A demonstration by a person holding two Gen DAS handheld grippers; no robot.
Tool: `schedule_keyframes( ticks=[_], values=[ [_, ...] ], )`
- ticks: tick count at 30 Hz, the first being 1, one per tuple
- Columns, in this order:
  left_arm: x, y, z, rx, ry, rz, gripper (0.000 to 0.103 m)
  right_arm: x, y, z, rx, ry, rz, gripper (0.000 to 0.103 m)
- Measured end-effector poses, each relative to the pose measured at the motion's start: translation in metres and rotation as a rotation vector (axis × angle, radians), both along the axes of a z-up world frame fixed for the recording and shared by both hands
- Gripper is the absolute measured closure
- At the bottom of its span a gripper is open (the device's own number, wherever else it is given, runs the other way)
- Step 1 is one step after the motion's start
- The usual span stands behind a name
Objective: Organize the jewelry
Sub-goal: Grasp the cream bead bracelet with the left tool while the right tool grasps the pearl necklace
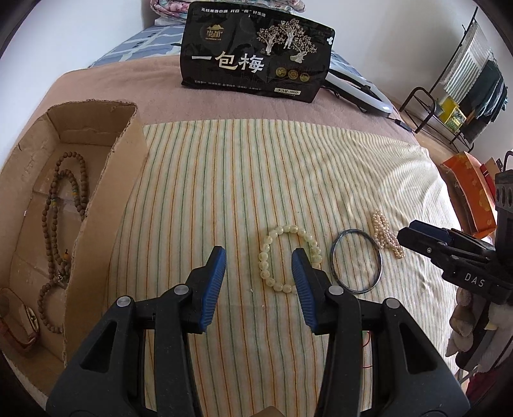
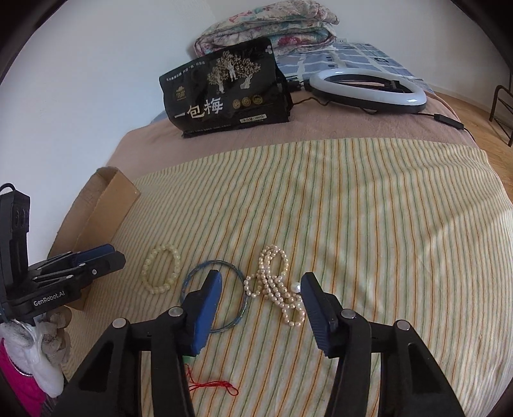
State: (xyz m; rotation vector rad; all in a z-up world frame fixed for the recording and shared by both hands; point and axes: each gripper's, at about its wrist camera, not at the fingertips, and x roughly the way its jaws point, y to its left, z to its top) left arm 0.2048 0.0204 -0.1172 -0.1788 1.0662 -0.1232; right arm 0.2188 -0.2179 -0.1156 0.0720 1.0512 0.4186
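On the striped cloth lie a pale green bead bracelet (image 1: 288,256), a thin blue bangle (image 1: 356,260) and a heap of pearl strands (image 1: 386,238). My left gripper (image 1: 259,259) is open and empty, its right finger over the bracelet's right side. My right gripper (image 2: 261,284) is open and empty, just short of the pearl strands (image 2: 279,285), its left finger over the bangle (image 2: 214,296). The bead bracelet (image 2: 160,272) lies left of it. A cardboard box (image 1: 105,205) at left holds brown bead necklaces (image 1: 64,218) and a reddish bracelet (image 1: 22,324).
A black snack bag (image 1: 256,54) stands at the back of the bed. A ring light (image 2: 368,89) with its cable lies behind at right. Folded bedding (image 2: 272,29) sits at the far end. A red cord (image 2: 214,385) lies near me. An orange box (image 1: 474,192) and rack stand right of the bed.
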Motion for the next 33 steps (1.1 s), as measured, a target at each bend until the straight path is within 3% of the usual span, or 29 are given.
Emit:
schedule_keyframes(
  ticks=[11, 20, 27, 33],
  values=[
    [0.015, -0.005, -0.028, 0.032, 0.057, 0.000, 0.060, 0.016, 0.016, -0.019, -0.125, -0.008, 0.046, 0.060],
    [0.017, -0.010, -0.034, 0.088, 0.045, -0.027, 0.060, 0.021, 0.029, -0.030, -0.196, -0.010, 0.068, 0.066],
    [0.020, -0.010, -0.036, 0.123, 0.048, -0.027, 0.073, 0.022, 0.031, -0.031, -0.197, -0.016, 0.072, 0.083],
    [0.020, -0.010, -0.036, 0.141, 0.039, -0.023, 0.081, 0.022, 0.032, -0.032, -0.219, -0.011, 0.078, 0.080]
  ],
)
